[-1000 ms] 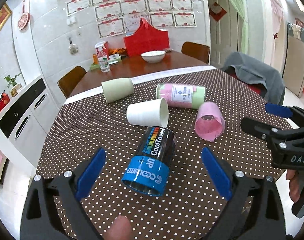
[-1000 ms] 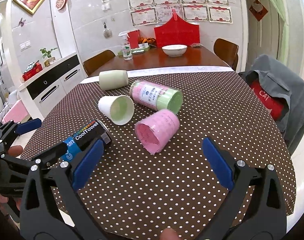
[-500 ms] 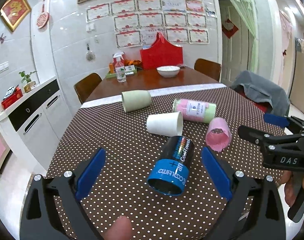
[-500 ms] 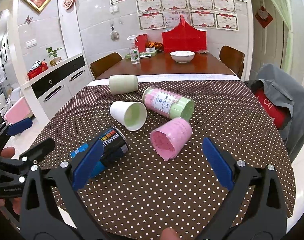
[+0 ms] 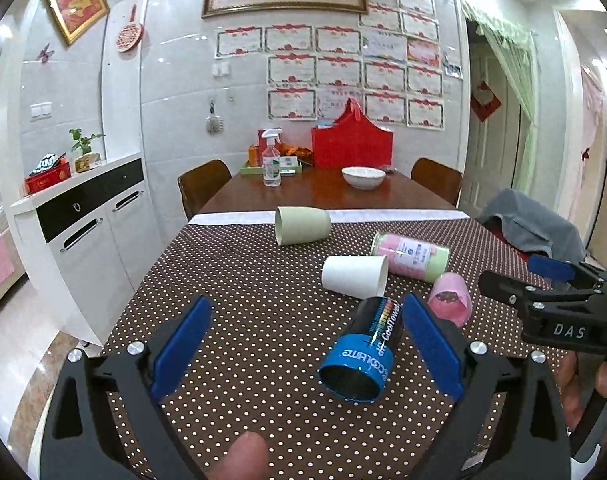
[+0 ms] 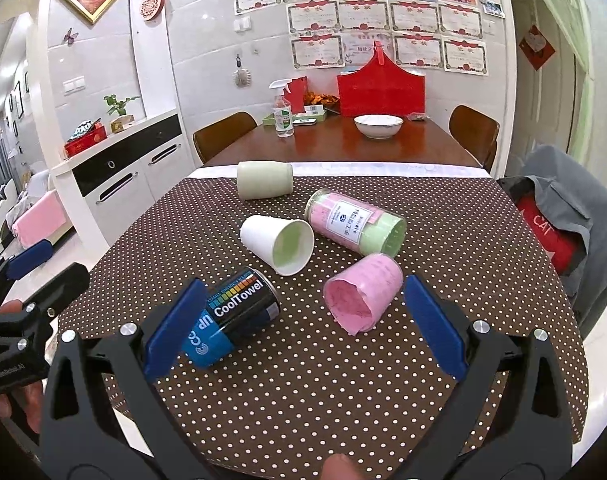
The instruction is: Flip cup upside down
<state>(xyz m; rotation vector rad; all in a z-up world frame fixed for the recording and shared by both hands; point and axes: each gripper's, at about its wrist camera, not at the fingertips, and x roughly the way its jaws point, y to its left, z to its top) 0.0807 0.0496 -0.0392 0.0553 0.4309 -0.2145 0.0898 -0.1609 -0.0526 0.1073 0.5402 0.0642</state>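
Several cups lie on their sides on the brown polka-dot tablecloth (image 5: pixel 243 304). A black-and-blue "CoolTowel" cup (image 5: pixel 363 352) lies nearest, open end toward me; it also shows in the right wrist view (image 6: pixel 231 320). Behind it are a white paper cup (image 5: pixel 355 276) (image 6: pixel 279 240), a pink cup (image 5: pixel 449 298) (image 6: pixel 363 296), a pink-and-green cylinder (image 5: pixel 411 254) (image 6: pixel 355 222) and a pale green cup (image 5: pixel 301 225) (image 6: pixel 265 185). My left gripper (image 5: pixel 307 348) is open and empty, short of the black cup. My right gripper (image 6: pixel 303 324) is open and empty above the near table.
Beyond the cloth, the wooden table holds a white bowl (image 5: pixel 363 178), a spray bottle (image 5: pixel 272 164) and a red bag (image 5: pixel 351 146). A white cabinet (image 5: pixel 87 216) stands left. A chair with a grey jacket (image 6: pixel 559 216) is right.
Both grippers have pulled back and tilted up, so the cups look farther and lower. The black cup has shifted from between my left fingers toward the right finger. No cup has moved.
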